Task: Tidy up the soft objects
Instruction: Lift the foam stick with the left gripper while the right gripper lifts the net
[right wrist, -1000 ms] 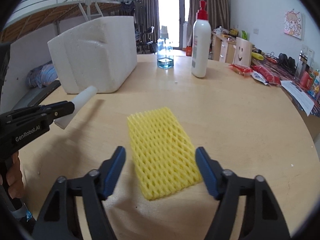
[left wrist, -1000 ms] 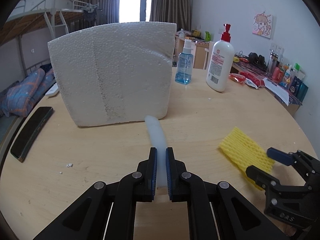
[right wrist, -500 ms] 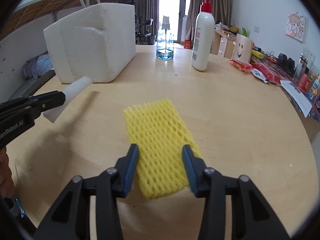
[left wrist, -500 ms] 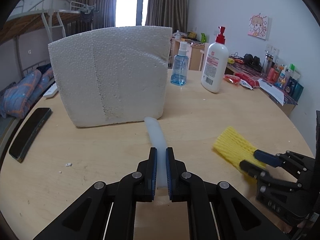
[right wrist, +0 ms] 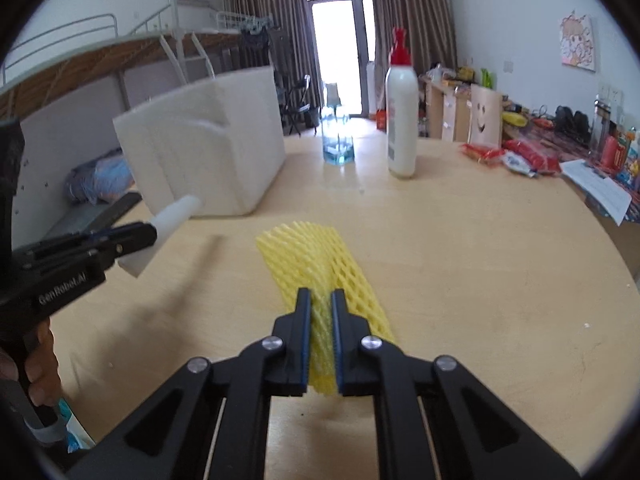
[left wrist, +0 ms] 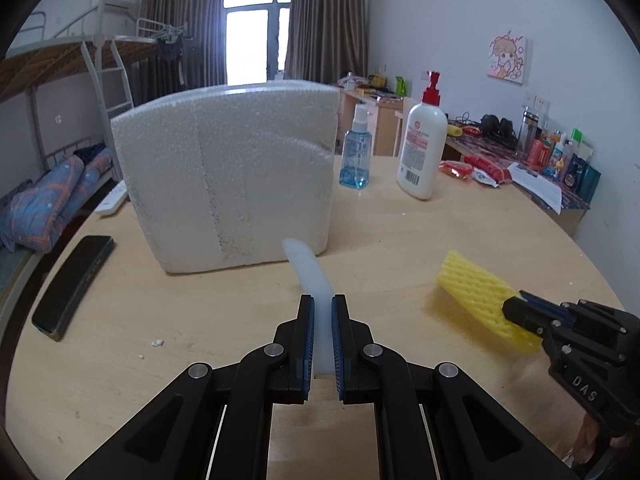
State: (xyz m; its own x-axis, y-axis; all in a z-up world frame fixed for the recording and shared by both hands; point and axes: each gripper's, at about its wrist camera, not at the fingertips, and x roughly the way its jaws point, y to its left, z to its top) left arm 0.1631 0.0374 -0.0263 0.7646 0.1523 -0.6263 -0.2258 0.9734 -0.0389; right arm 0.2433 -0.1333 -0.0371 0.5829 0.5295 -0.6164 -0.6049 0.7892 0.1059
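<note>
Both soft pieces are in hand, so the picking-up part looks done and the placing part looks untouched. The left tool (left wrist: 322, 312) is clamped on a white foam strip (left wrist: 306, 268), which sticks out ahead of the jaws and curves toward the big polystyrene block (left wrist: 224, 176) standing on the counter (left wrist: 400, 240); the strip's tip is near the block's lower edge, though whether it touches cannot be told. The right tool (right wrist: 320, 308) has just been closing, and its jaws now pinch the near end of the yellow foam net sleeve (right wrist: 308, 256), bunching the mesh between the pads. The sleeve's far end seems to lie on or just over the wood; in the left wrist view it slopes up out of the tool, so it appears partly lifted. No bin, box or tidy pile for soft things is visible, so where these belong is a guess: probably side by side or stacked near the block. Left to do, as I judge it: carry both pieces there, lay them down neatly, release. A spray bottle (left wrist: 355, 160) and a lotion pump bottle (left wrist: 422, 152) stand farther back, well apart from the work.
</note>
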